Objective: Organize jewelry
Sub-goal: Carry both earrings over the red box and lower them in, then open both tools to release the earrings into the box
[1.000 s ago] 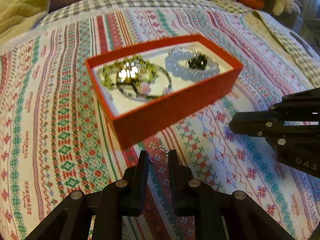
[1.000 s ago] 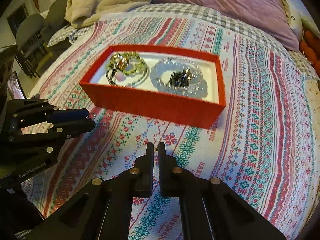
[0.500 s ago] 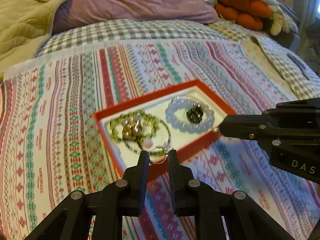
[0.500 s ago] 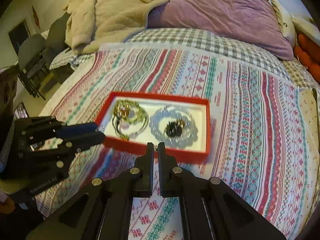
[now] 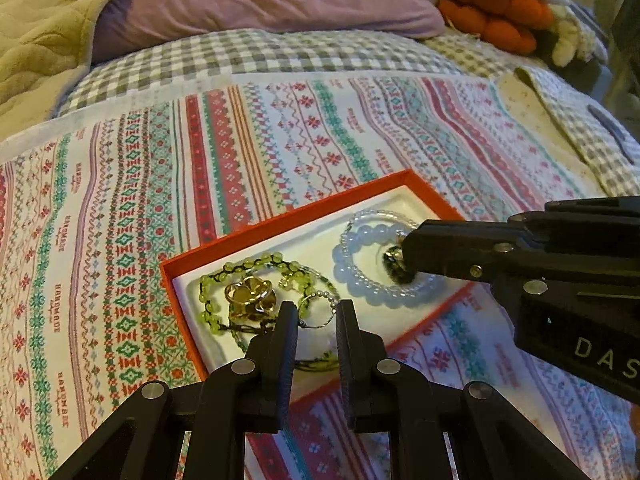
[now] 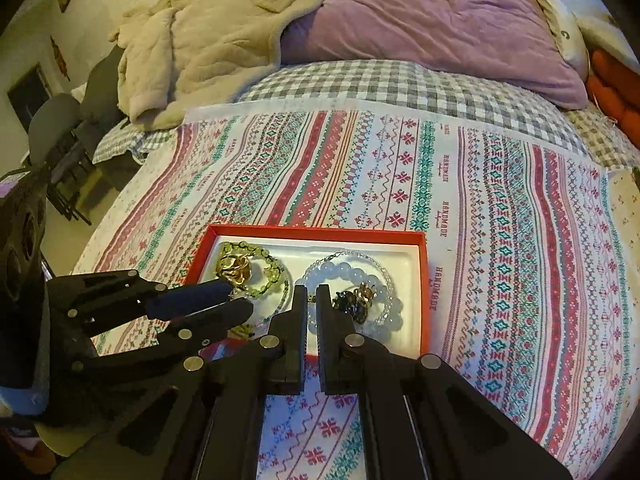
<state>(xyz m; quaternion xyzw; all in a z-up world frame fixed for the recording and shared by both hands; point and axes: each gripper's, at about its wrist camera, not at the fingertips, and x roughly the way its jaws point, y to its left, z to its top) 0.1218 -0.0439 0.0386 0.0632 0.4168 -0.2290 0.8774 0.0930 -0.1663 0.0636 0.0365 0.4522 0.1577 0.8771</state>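
Small wire hoop earring (image 5: 318, 312) with a short run of white beads sits between my left gripper (image 5: 317, 316) fingertips, over the near-left part of the red box (image 5: 280, 222). Left fingers are narrowly apart with the hoop spanning the gap; it looks pinched at the left finger, but I can't tell how firm the contact is.

Box is shallow, red walls, white liner (image 5: 316, 248), lying on the patterned bedspread (image 5: 120, 220). Inside, left half: green bead bracelet (image 5: 240, 268) with a gold ring-like piece (image 5: 248, 292) lying within its loop. Right half: pale blue bead bracelet (image 5: 360, 284) plus a thinner clear bead strand (image 5: 380, 214) around it, and a dark charm cluster (image 6: 354, 302) with a gold bit in the middle.

My right gripper (image 6: 311, 300) hovers over the box's near wall, tips just beside the blue bracelet and the dark cluster. Fingers nearly together, thin slit between them. In the left wrist view something small and gold shows at the tip, right by the dark cluster; can't tell whether I'm holding it or it's just lying behind.

Beyond the bedspread: grey checked sheet (image 6: 360, 80), purple pillow (image 6: 440, 20), beige quilted blanket (image 6: 192, 40), orange plush (image 5: 492, 12) at the far right. Grey chairs (image 6: 56, 124) off the left of the bed.
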